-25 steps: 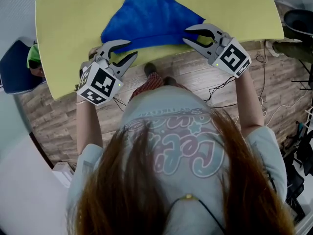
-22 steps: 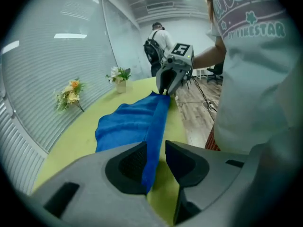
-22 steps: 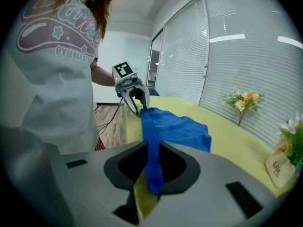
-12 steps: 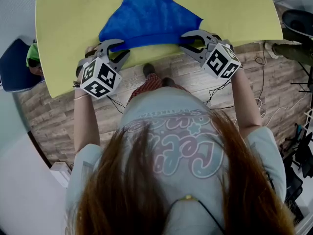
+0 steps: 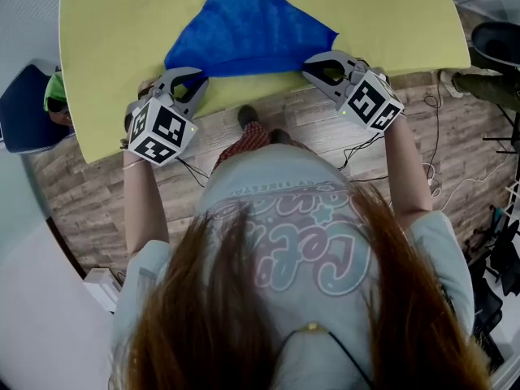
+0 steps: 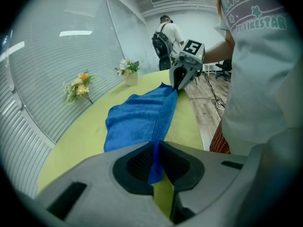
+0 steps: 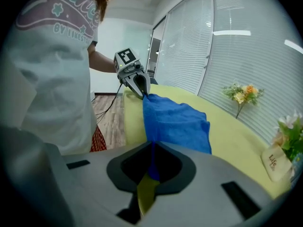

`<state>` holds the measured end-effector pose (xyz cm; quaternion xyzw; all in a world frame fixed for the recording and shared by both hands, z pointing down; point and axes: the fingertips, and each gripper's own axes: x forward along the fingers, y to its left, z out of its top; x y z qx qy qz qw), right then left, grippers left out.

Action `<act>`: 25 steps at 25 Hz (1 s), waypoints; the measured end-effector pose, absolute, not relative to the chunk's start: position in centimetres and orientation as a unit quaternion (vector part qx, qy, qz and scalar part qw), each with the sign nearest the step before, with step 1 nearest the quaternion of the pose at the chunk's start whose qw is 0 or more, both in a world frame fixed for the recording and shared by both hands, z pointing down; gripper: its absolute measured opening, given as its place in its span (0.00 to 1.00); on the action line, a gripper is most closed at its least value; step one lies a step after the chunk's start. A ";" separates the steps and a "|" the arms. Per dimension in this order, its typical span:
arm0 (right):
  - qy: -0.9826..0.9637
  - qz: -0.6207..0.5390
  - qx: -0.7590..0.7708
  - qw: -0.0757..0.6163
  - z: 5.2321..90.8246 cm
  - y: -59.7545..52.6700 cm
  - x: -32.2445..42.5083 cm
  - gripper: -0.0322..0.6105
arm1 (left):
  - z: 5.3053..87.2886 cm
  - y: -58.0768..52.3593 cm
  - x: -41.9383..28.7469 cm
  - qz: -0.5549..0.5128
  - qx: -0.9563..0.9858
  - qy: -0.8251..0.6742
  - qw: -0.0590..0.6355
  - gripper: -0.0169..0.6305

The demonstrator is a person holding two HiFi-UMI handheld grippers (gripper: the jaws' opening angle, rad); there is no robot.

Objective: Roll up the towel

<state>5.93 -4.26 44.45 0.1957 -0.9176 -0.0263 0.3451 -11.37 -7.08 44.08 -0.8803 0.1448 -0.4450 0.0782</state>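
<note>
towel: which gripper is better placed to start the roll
Neither alone. The left gripper and the right gripper have both just closed on the near corners of the towel, one at each end, so both should probably roll together.

The left gripper (image 5: pixel 193 76) and the right gripper (image 5: pixel 314 67) sat at the near edge of the table (image 5: pixel 114 47). Their jaws had just closed, each pair on one near corner of the towel (image 5: pixel 244 31). The towel lay on the table, its near edge stretched between them and the rest spread ahead of them. From the left gripper, the right one was straight ahead. A nearer flower bunch (image 6: pixel 78 86) and a farther flower bunch (image 6: pixel 128 69) stood ahead to its left. The floor (image 6: pixel 208 112) ran along its right, and a person (image 6: pixel 166 37) stood beyond the right gripper.
</note>
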 end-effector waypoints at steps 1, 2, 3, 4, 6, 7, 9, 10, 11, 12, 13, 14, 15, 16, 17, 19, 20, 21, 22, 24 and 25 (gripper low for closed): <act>-0.919 -0.019 0.196 0.340 44.3 -4.3 6.1 0.08 | 43.9 -7.1 -11.4 -0.442 -0.882 0.145 0.075 0.09; -0.921 -0.012 0.197 0.335 44.2 -4.3 6.2 0.08 | 43.8 -7.1 -11.5 -0.441 -0.883 0.144 0.072 0.08; -0.923 -0.007 0.197 0.330 44.0 -4.3 6.3 0.08 | 43.8 -7.0 -11.5 -0.441 -0.883 0.141 0.070 0.08; -0.924 -0.002 0.196 0.327 43.9 -4.2 6.3 0.08 | 43.8 -6.8 -11.5 -0.443 -0.883 0.138 0.067 0.07; -0.926 0.007 0.190 0.327 43.9 -4.2 6.2 0.08 | 43.9 -6.7 -11.6 -0.445 -0.884 0.131 0.058 0.07; -0.926 0.011 0.187 0.327 43.9 -4.3 6.2 0.08 | 43.9 -6.8 -11.7 -0.446 -0.884 0.129 0.053 0.07; -0.927 0.020 0.186 0.325 44.0 -4.7 6.4 0.08 | 44.0 -7.2 -11.6 -0.447 -0.884 0.127 0.048 0.07; -0.927 0.024 0.185 0.325 44.0 -4.9 6.5 0.08 | 44.0 -7.4 -11.5 -0.449 -0.884 0.124 0.046 0.07; -0.927 0.028 0.183 0.326 44.0 -5.1 6.6 0.08 | 44.0 -7.5 -11.4 -0.452 -0.883 0.121 0.045 0.07; -0.927 0.032 0.181 0.326 44.0 -5.2 6.6 0.08 | 44.1 -7.6 -11.3 -0.455 -0.882 0.116 0.043 0.07; -0.927 0.036 0.178 0.327 43.9 -5.4 6.6 0.08 | 44.1 -7.7 -11.3 -0.458 -0.881 0.112 0.041 0.07; -0.927 0.040 0.176 0.328 44.0 -5.5 6.6 0.08 | 44.1 -7.8 -11.3 -0.461 -0.880 0.109 0.039 0.07; -0.927 0.043 0.174 0.329 44.0 -5.6 6.6 0.08 | 44.0 -7.8 -11.3 -0.463 -0.879 0.106 0.036 0.07; -0.927 0.045 0.173 0.330 44.0 -5.7 6.7 0.08 | 44.0 -7.9 -11.3 -0.464 -0.879 0.103 0.034 0.07; -0.926 0.047 0.172 0.331 44.0 -5.9 6.7 0.08 | 44.1 -8.0 -11.2 -0.465 -0.879 0.100 0.031 0.07; -0.926 0.050 0.172 0.332 44.0 -6.2 6.8 0.08 | 44.0 -8.3 -11.2 -0.466 -0.879 0.097 0.025 0.07; -0.926 0.050 0.173 0.333 44.0 -6.4 6.7 0.08 | 44.0 -8.4 -11.2 -0.467 -0.879 0.096 0.024 0.07; -0.925 0.050 0.174 0.333 44.0 -6.6 6.7 0.08 | 44.1 -8.6 -11.2 -0.468 -0.879 0.095 0.023 0.07; -0.925 0.051 0.175 0.333 44.0 -6.8 6.7 0.09 | 44.1 -8.8 -11.3 -0.469 -0.878 0.095 0.023 0.07; -0.926 0.053 0.179 0.330 44.0 -7.2 6.8 0.08 | 44.2 -9.1 -11.2 -0.469 -0.878 0.093 0.024 0.07; -0.926 0.053 0.181 0.328 44.0 -7.4 6.9 0.09 | 44.2 -9.3 -11.1 -0.469 -0.878 0.093 0.025 0.07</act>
